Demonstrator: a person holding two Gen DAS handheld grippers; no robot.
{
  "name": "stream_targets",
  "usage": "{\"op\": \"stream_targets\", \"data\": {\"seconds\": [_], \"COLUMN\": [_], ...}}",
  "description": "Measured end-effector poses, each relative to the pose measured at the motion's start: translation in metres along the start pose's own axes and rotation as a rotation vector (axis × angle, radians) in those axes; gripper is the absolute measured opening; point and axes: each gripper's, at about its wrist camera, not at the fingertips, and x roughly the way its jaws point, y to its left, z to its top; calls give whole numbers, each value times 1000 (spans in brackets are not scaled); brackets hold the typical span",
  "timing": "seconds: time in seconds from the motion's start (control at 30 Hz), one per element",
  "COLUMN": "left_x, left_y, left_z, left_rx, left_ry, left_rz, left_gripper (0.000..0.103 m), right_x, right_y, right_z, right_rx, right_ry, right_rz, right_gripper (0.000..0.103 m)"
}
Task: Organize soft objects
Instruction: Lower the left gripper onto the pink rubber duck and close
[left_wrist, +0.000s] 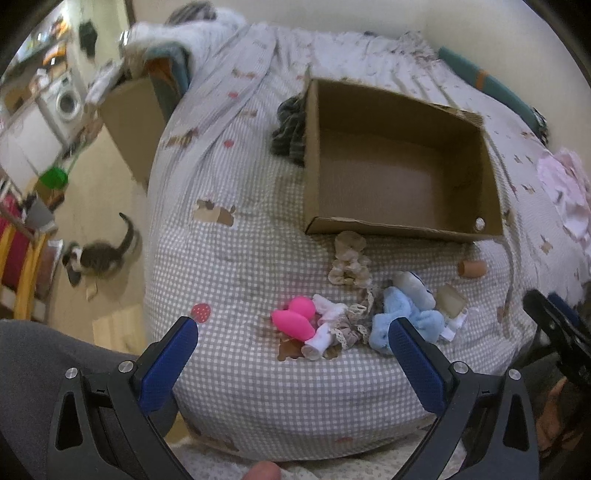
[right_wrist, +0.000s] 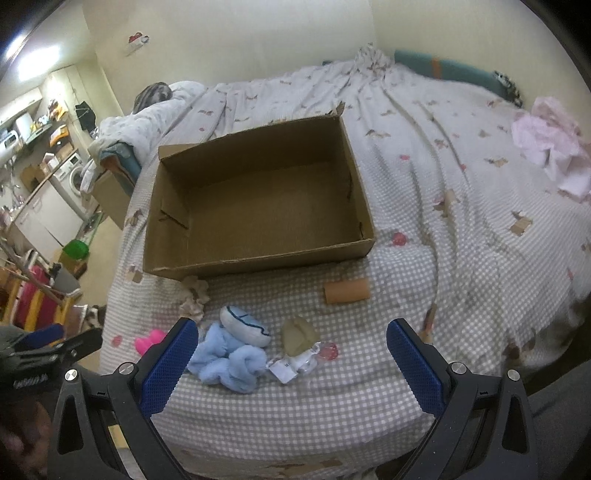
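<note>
Bed (right_wrist: 461, 221): covered by a grey-and-white check spread, carries everything noted below.

Box (right_wrist: 258, 199): open cardboard, sits mid-bed, interior bare. Dark striped cloth (left_wrist: 290, 129) lies against its outer wall on the side toward the room.

Pink cloth (right_wrist: 550, 144): crumpled heap well off to the box's far right, near the bed edge.

Cat (left_wrist: 98, 254): on the floor beside the bed, seen from the left wrist only.

Soft objects: all on the spread in a loose cluster in front of the box, none inside it.
- Blue scrunchie (right_wrist: 227, 360): fluffy, near edge of cluster, just beside the right gripper's left finger.
- Beige scrunchie (left_wrist: 349, 264): touching the box's front wall.
- White pouch (right_wrist: 243, 326): blue trim, resting against the blue scrunchie.
- Pink toy (left_wrist: 295, 319): at the cluster's left end, touching a small white roll (left_wrist: 321, 338).
- Lace scrunchie (left_wrist: 352, 321): between the pink toy and the blue scrunchie.
- Tan pad (right_wrist: 299, 336): just right of the pouch, with small clear-wrapped bits in front of it.
- Tube (right_wrist: 347, 291): brown cardboard, lying on its side, apart from the cluster.

Left gripper (left_wrist: 293, 334): jaws wide apart, holding nothing, above the near bed edge facing the cluster.
Right gripper (right_wrist: 293, 338): jaws wide apart, holding nothing, cluster between and beyond the fingers.
</note>
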Motion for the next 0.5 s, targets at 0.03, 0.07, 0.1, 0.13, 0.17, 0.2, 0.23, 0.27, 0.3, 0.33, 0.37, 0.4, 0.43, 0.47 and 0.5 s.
{"op": "stream_targets", "data": {"seconds": [0.03,0.07,0.1,0.13,0.17,0.2,0.23,0.27,0.3,0.33,0.37,0.4,0.43,0.47,0.5], "left_x": [6,13,21,30,38,47,56,63,71,79,85,92,98,103,109], "left_y": [4,7,10,12,14,16,17,18,18,19,20,21,22,23,24], "left_z": [5,9,12,14,15,16,18,18,19,19,19,18,18,17,15], "left_rx": [-21,-34,-48,-62,-71,-82,-97,-102,-108,-117,-127,-135,-149,-162,-176], "left_ry": [33,67,105,146,181,210,236,256,278,289,306,332,351,363,380], "left_rz": [-4,-1,12,27,32,23,10,6,4,2,-4,-12,-28,-37,-42], "left_gripper": [103,103,103,103,103,103,103,103,103,102,101,96,84,79,76], "right_x": [1,3,5,7,10,13,16,19,23,26,28,31,33,36,38], "right_y": [-2,-4,-7,-10,-13,-15,-17,-19,-21,-22,-24,-26,-27,-29,-30], "right_z": [3,7,9,12,14,17,19,20,22,24,26,28,30,31,32], "right_rx": [7,15,25,35,45,52,55,54,51,49,48,50,52,54,55], "right_ry": [13,28,41,56,71,84,97,109,122,134,143,152,159,165,171], "right_rz": [2,7,12,17,21,22,21,18,13,10,7,5,5,5,8], "right_gripper": [103,103,103,103,103,103,103,103,103,103,103,103,103,103,103]}}
